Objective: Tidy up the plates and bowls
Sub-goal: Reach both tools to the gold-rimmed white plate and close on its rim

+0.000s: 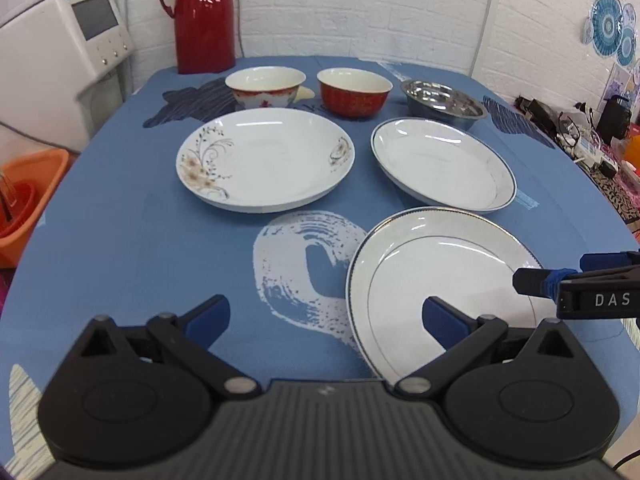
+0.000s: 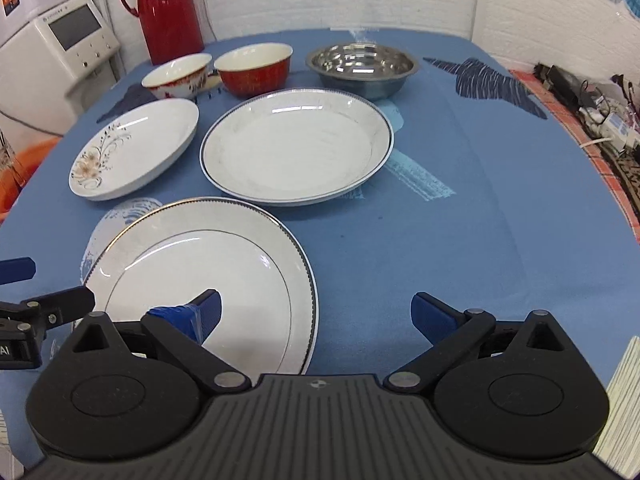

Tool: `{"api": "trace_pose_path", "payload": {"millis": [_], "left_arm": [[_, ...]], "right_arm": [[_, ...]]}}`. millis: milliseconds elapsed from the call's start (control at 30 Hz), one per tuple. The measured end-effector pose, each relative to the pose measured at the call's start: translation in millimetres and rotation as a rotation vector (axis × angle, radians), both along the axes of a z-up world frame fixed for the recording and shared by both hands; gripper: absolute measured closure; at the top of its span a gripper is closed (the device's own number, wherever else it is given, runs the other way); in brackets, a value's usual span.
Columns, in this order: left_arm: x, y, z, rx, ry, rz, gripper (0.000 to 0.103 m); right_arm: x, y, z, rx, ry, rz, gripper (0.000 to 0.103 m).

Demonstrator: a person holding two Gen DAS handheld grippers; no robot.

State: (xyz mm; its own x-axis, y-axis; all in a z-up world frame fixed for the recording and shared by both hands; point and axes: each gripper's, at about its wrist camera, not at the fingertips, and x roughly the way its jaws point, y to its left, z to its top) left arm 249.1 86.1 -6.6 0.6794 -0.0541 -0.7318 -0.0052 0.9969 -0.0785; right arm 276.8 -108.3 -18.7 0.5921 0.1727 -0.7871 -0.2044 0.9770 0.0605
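Three white plates lie on the blue tablecloth (image 1: 120, 240): a floral plate (image 1: 265, 159) (image 2: 134, 148), a deep blue-rimmed plate (image 1: 442, 164) (image 2: 297, 145), and a flat silver-rimmed plate (image 1: 440, 280) (image 2: 200, 276) nearest me. Behind them stand a white-and-red bowl (image 1: 265, 86) (image 2: 177, 75), a red bowl (image 1: 354, 92) (image 2: 254, 68) and a steel bowl (image 1: 443, 104) (image 2: 362, 67). My left gripper (image 1: 326, 318) is open above the cloth, left of the flat plate. My right gripper (image 2: 316, 316) is open over that plate's right edge; its fingers (image 1: 532, 280) show in the left wrist view.
A tall red thermos (image 1: 202, 16) (image 2: 170, 8) stands at the table's back left. A white appliance (image 1: 60, 48) and an orange bin (image 1: 28, 196) sit off the left side. Cables and clutter (image 1: 580, 136) lie beyond the right edge.
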Motion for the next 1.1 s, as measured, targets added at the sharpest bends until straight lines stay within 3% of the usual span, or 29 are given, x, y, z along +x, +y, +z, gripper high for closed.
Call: {"api": "trace_pose_path", "payload": {"millis": [167,267,700,867,967,1000,1033,1067,1100], "left_arm": [[20,-1,-13,0.015,0.057,-0.02,0.001],[25,0,-18,0.032,0.066,-0.011,0.001],[40,3,-32,0.011,0.097,-0.018,0.001],[40,1,-32,0.023,0.1,-0.024,0.001],[39,-1,-33,0.032,0.091,-0.028,0.002],[38,0,-32,0.025,0.085,-0.03,0.005],[37,-1,-31,0.016,0.077,-0.036,0.015],[36,-1,-27,-0.003,0.061,-0.051,0.035],[35,-2,-24,-0.029,0.058,-0.074,0.046]], "right_arm": [[11,8,-12,-0.064,0.082,0.014,0.014],[17,5,-18,-0.021,0.115,0.002,0.012],[18,4,-17,-0.024,0.056,-0.014,0.012],[14,5,-17,-0.026,0.052,0.08,0.016],[10,7,-15,-0.019,0.035,0.134,0.024],[10,7,-13,-0.013,0.032,0.152,0.039],[11,7,-9,0.006,0.032,0.16,0.068],[13,5,-7,0.035,0.046,0.156,0.078],[16,5,-6,0.048,0.061,0.141,0.08]]}}
